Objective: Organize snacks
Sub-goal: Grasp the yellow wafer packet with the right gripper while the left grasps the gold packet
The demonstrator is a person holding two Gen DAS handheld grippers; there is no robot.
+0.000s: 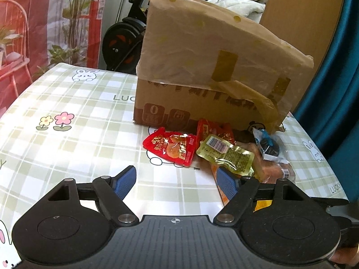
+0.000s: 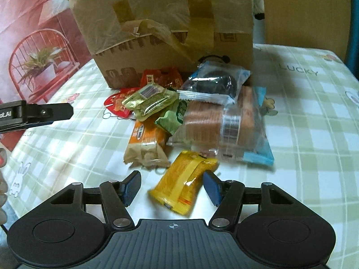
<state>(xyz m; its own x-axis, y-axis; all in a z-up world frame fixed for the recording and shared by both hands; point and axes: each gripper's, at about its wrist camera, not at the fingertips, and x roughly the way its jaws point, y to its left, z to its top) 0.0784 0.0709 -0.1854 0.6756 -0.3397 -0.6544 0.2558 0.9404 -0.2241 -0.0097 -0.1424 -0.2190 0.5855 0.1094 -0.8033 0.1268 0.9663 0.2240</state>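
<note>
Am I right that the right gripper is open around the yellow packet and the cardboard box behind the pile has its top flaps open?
Not quite. In both wrist views the cardboard box is taped shut under plastic wrap. The rest holds: the right gripper is open, with the yellow packet between its fingers.

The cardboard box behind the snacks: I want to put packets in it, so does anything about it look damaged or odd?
Yes. The cardboard box is wrapped in loose plastic film, and a strip of brown tape has peeled away and droops down its front. The snack packets lie in a jumbled heap against it.
</note>
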